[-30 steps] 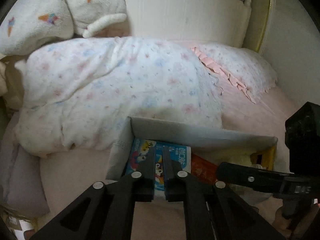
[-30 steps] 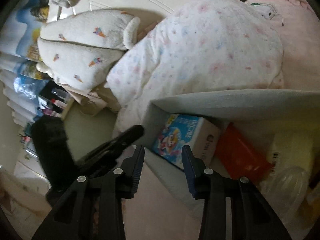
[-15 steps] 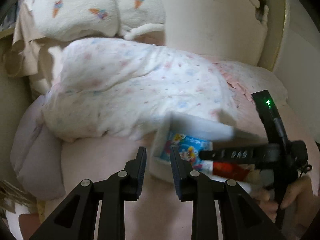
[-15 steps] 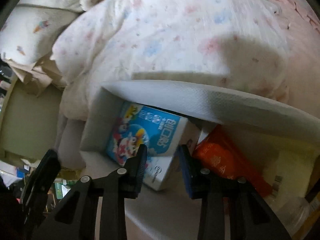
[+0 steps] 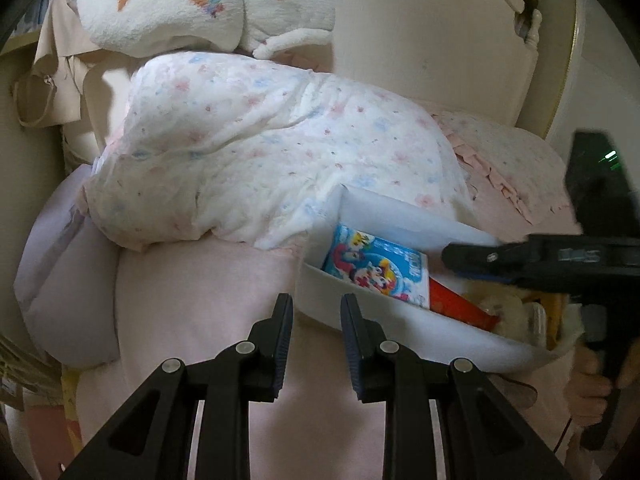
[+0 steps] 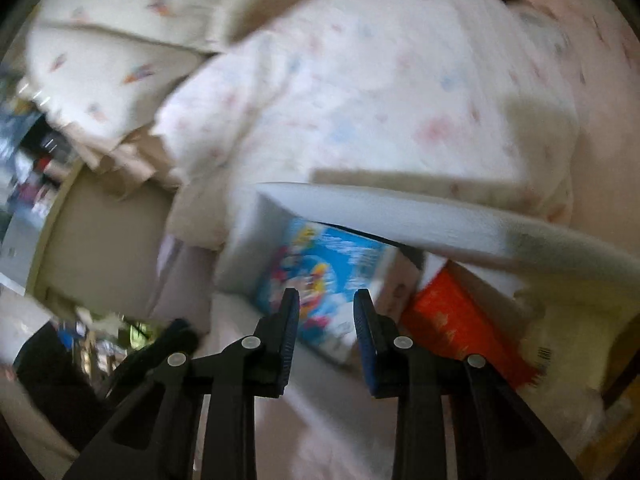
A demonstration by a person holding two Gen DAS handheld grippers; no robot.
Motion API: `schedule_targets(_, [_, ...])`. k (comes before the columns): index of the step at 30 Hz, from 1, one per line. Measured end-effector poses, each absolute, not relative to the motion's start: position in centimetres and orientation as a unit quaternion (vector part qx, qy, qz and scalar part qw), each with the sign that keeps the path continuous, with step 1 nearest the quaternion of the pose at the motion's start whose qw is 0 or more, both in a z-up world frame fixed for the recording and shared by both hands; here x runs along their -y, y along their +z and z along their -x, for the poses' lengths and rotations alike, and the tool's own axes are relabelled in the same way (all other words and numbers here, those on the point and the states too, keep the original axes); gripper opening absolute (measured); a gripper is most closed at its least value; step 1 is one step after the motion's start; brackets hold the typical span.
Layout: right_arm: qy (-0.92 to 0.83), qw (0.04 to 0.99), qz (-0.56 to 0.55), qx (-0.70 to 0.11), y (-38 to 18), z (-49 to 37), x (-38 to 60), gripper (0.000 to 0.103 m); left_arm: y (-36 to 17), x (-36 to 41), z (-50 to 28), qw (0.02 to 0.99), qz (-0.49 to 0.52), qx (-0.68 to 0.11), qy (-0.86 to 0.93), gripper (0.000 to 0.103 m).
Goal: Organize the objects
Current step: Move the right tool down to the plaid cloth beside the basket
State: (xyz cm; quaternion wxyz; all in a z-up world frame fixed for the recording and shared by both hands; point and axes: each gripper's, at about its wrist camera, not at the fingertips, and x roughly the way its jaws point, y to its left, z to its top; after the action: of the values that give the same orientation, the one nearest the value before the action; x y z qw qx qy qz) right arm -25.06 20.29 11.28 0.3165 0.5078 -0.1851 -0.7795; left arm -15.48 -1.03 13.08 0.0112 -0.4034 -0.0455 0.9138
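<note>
- Leftmost, seen from the left wrist: lilac cushion (image 5: 68,276) at the bed's edge, with pink sheet (image 5: 200,312) stretching rightward from it.
- Up at the far left: fleecy cream blanket (image 5: 168,4) printed with small ice-cream cones, bunched against the pale headboard (image 5: 420,28).
- Next along: floral duvet (image 5: 272,152), heaped across the middle of the bed and touching the far wall of the white storage box (image 5: 360,308).
- Low in the centre: left gripper (image 5: 316,320), fingers released with a clear gap between the pads, nothing held, hovering over the sheet just before the box's near-left corner.
- Inside the box, left end: blue cartoon-printed carton (image 5: 376,268) lying flat, with an orange packet (image 5: 460,308) just beside it to the right; beyond that, pale yellow items, too cluttered to name.
- Further right: frilled pink pillow (image 5: 508,156) behind the box.
- Far right: right gripper (image 5: 472,258), reaching in sideways over the box, its handle gripped by a hand (image 5: 592,384) at the frame's edge.
- From the right wrist, heavily blurred: right gripper (image 6: 326,320) with fingers spread apart and empty, poised over the box's near wall (image 6: 328,396), the blue carton (image 6: 320,276) showing between and just beyond the pads, not touched.
- Right of that: orange packet (image 6: 456,320), then a yellowish bag (image 6: 568,328) at the box's right end.
</note>
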Motion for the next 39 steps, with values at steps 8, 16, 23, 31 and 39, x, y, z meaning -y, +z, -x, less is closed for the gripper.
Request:
schedule_targets(8, [-0.818,0.413,-0.392,0.085,15.6,18.0,-20.9,0.048,12.2,0.2,12.4,0.017,0.423,0.051,0.904,0.024])
schedule_targets(16, [-0.855,0.407,-0.318,0.041,12.8,13.4,-22.8,0.048,9.3,0.8,9.8,0.019,0.447,0.080,0.891,0.024])
schedule_targets(23, [-0.863,0.406,-0.300,-0.031,9.7,9.3,-23.2,0.048,6.4,0.9,7.5,0.023,0.467,0.096,0.879,0.024])
schedule_targets(31, [-0.858,0.339,-0.378,-0.082,5.7,10.5,-24.5,0.052,5.5,0.5,7.3,0.025,0.461,0.096,0.882,0.024])
schedule_targets(39, [-0.848,0.326,-0.417,-0.015,2.9,12.5,-26.6,0.052,3.2,1.8,7.1,0.007,0.453,0.099,0.886,0.024])
